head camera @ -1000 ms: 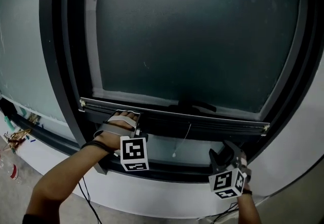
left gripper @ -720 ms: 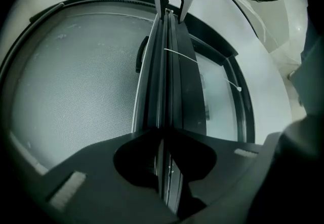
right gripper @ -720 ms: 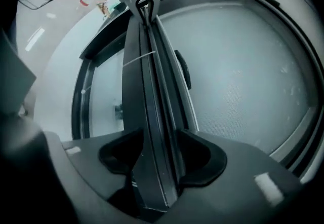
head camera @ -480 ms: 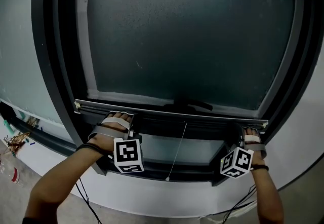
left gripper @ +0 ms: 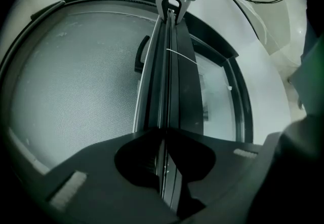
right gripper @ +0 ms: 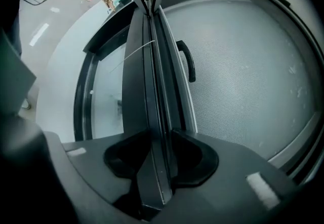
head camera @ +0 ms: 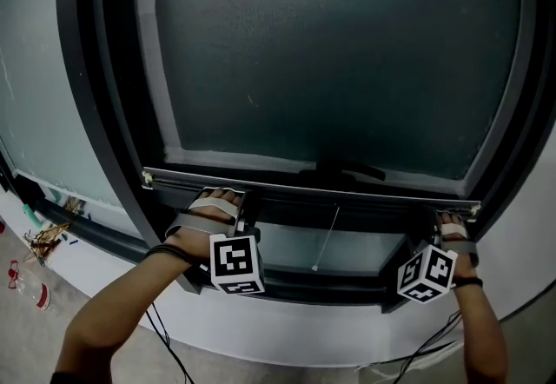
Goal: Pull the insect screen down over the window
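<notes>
Dark metal bar [head camera: 313, 192] of the grey mesh insect screen [head camera: 330, 52] hangs low over the window [head camera: 287, 249]; left gripper [left gripper: 163, 167] and right gripper [right gripper: 158, 167], jaws just closing further, clamp its ends. Pull evenly, keeping it level.

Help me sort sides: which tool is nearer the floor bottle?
Left. The left tool grips the bar's left end, on the bottle's side; the right tool, its far end. Both have just been closing on it.

Grey floor [head camera: 61, 326], lower left; clear plastic bottle [head camera: 26, 287] lying on it, near wall.
</notes>
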`<control>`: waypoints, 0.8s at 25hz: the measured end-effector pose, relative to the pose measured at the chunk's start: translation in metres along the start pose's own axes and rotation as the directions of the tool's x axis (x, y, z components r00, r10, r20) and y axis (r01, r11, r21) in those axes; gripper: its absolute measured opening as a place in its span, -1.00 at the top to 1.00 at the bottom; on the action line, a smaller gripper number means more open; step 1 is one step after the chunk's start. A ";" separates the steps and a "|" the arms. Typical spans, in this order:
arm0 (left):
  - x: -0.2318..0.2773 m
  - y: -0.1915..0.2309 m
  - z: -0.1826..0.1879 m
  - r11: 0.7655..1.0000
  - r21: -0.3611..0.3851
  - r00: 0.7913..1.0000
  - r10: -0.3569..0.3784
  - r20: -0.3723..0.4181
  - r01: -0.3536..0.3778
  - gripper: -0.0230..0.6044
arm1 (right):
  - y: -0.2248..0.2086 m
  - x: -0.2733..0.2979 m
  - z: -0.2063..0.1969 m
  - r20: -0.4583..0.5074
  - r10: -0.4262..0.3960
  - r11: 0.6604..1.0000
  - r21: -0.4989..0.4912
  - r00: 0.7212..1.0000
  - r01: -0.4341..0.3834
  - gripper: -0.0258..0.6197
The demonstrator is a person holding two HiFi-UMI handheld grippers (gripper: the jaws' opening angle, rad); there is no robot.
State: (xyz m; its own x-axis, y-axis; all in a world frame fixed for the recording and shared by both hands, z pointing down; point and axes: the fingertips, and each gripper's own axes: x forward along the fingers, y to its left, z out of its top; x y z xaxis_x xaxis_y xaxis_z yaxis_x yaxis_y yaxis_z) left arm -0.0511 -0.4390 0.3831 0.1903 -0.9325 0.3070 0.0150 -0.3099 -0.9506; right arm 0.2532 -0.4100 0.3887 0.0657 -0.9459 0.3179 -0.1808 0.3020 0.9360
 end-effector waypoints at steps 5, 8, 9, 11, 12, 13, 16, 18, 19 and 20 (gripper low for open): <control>-0.001 -0.006 -0.001 0.997 -0.009 0.997 -0.079 0.003 0.079 0.68 | -0.001 -0.003 0.002 0.011 0.012 0.999 0.046 1.000 -0.012 0.55; -0.005 -0.011 0.000 0.987 -0.007 0.987 -0.161 0.005 0.161 0.55 | 0.001 -0.004 0.002 0.014 0.040 0.999 0.028 0.999 -0.040 0.55; -0.005 -0.011 0.001 0.986 0.003 0.986 -0.169 -0.001 0.169 0.52 | 0.002 -0.004 0.001 0.010 0.057 0.998 0.018 0.998 -0.057 0.51; -0.004 -0.012 0.002 0.986 0.017 0.987 -0.164 -0.008 0.164 0.51 | 0.006 -0.004 -0.001 0.003 0.081 0.997 0.000 0.997 -0.081 0.40; -0.003 -0.012 0.003 0.988 0.018 0.988 -0.156 -0.009 0.156 0.51 | 0.007 -0.004 -0.002 0.003 0.080 0.997 -0.006 0.997 -0.080 0.35; -0.003 -0.012 0.002 0.989 0.018 0.989 -0.147 -0.012 0.147 0.51 | 0.007 -0.002 -0.002 0.006 0.069 0.998 -0.010 0.998 -0.069 0.33; -0.001 -0.010 0.000 0.991 0.018 0.991 -0.130 -0.030 0.130 0.53 | 0.006 0.002 0.001 0.030 0.026 1.000 0.005 0.999 -0.026 0.28; 0.001 -0.009 0.002 0.992 0.018 0.991 -0.127 -0.034 0.127 0.53 | 0.004 0.003 -0.001 0.043 0.009 1.000 0.025 0.999 -0.010 0.26; 0.002 -0.009 0.004 0.992 0.018 0.992 -0.126 -0.032 0.126 0.53 | 0.004 0.003 -0.003 0.045 0.003 0.999 0.031 0.999 -0.004 0.24; 0.003 -0.009 0.005 0.992 0.019 0.992 -0.124 -0.030 0.125 0.53 | 0.004 0.003 -0.004 0.047 -0.003 0.999 0.035 0.999 0.001 0.24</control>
State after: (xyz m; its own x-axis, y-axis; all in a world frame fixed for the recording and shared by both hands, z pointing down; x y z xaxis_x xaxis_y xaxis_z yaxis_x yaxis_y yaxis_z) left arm -0.0459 -0.4376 0.3925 0.1573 -0.8918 0.4242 0.0575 -0.4205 -0.9055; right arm 0.2571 -0.4113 0.3937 0.0205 -0.9512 0.3079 -0.2152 0.2966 0.9304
